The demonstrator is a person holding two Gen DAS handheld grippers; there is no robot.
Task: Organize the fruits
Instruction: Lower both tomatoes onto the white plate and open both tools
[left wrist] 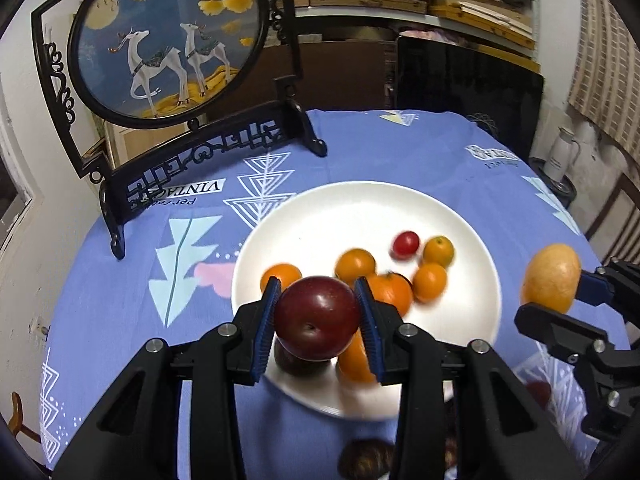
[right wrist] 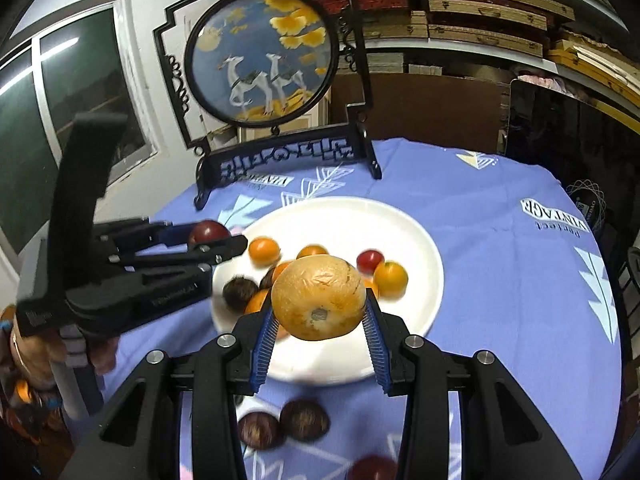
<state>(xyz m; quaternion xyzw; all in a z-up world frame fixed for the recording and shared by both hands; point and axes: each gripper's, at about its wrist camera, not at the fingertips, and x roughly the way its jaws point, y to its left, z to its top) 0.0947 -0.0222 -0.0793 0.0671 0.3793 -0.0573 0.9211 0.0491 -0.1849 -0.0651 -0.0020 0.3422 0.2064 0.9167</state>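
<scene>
I am working two handheld grippers over a round table covered in a blue patterned tablecloth (left wrist: pixel 420 152). My left gripper (left wrist: pixel 317 312) has its blue-padded jaws pinched on a dark red plum (left wrist: pixel 318 316), held in the air above the near left edge of a white plate (left wrist: pixel 320 220). My right gripper (right wrist: pixel 319 320) has its jaws clamped on a yellow-brown pear (right wrist: pixel 319 296), held above the near part of the same plate; in the left wrist view that pear (left wrist: pixel 551 278) hangs off to the right of the plate, over the cloth. On the plate lie several small orange fruits (left wrist: pixel 430 282) grouped toward the middle and right, with a small red cherry tomato (left wrist: pixel 406 243) on their far side, just beside the farthest orange one. In the right wrist view a dark, rough-skinned fruit (right wrist: pixel 239 293) sits on the plate's left side. Two more dark, rough-skinned round fruits (right wrist: pixel 304 420) rest on the cloth just near of the plate, side by side, and a reddish fruit (right wrist: pixel 372 468) lies nearer still, blurred. At the far left of the table stands a decorative screen (left wrist: pixel 168 36), a round painting of two white deer in a black carved frame. A dark panel (left wrist: pixel 468 88) leans at the far right edge of the table.
</scene>
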